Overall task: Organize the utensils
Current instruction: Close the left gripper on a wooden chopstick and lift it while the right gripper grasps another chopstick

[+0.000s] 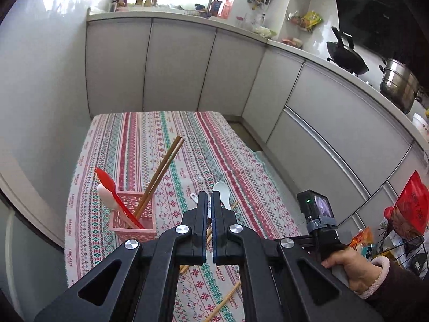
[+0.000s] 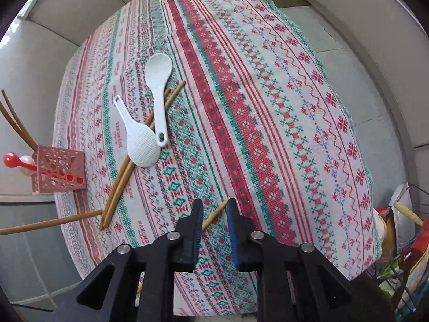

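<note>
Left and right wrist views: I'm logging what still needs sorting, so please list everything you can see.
Tablecloth: one, red, green and white pattern, covering the table.
Basket: one, pink, near the cloth's left edge.
Basket chopsticks: two, brown, leaning in the basket.
Red spoon: one, in the basket.
Pale spoon: one, whitish, behind the red spoon.
Rice paddles: two, white, lying across loose chopsticks.
Loose chopsticks: at least four, brown, on the cloth.
Wok: one, black, on the counter.
Pot: one, steel, beside the wok.
Left claw: black, shut.
Right claw: black, open over a chopstick.
Hand: one, gripping the right handle.
</note>
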### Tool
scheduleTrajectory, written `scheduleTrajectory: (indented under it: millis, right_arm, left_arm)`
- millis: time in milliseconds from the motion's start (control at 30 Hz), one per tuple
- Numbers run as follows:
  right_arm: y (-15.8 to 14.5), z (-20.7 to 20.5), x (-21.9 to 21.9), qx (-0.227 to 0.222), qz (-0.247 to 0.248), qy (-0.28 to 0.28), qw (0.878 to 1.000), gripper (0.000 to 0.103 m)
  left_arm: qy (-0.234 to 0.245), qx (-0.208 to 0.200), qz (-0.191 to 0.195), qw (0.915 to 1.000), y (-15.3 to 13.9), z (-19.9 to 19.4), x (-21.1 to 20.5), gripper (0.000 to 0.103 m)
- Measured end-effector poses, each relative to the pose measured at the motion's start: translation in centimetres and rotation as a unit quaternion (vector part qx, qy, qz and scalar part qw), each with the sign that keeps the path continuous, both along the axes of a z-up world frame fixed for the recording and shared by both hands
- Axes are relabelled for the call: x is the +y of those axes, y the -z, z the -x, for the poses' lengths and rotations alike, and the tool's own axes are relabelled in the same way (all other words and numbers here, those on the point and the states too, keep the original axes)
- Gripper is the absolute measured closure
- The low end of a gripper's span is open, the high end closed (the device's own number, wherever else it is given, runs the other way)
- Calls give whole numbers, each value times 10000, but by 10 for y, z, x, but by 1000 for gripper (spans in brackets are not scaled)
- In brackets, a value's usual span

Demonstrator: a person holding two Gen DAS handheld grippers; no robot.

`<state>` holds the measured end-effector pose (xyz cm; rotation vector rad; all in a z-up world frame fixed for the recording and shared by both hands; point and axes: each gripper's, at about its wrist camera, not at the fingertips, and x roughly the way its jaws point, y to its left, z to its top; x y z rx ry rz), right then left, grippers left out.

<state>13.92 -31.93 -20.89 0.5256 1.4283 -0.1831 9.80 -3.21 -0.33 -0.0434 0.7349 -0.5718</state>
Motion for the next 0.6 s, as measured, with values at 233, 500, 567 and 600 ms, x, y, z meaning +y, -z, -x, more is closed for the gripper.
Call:
scheduleTrajectory:
  millis: [233,500,567,600]
  right_arm:
    - [35,-7,35,543,162,5,9984,68]
    - [16,-33,66,7,829,-467,9955,93]
    - [12,-37,59,-90,730,-457,9962,96]
    - [11,-41,56,-150,653,-456,9967,97]
  left_arm:
    - [-36,24,-57,10000,1,1,8,103]
    - [496,597,-392,9962,39,-14,10,102]
    - [645,701,-645,9934,53,-13,7,102]
    - [748,827,-830,9903,61,-12,4,101]
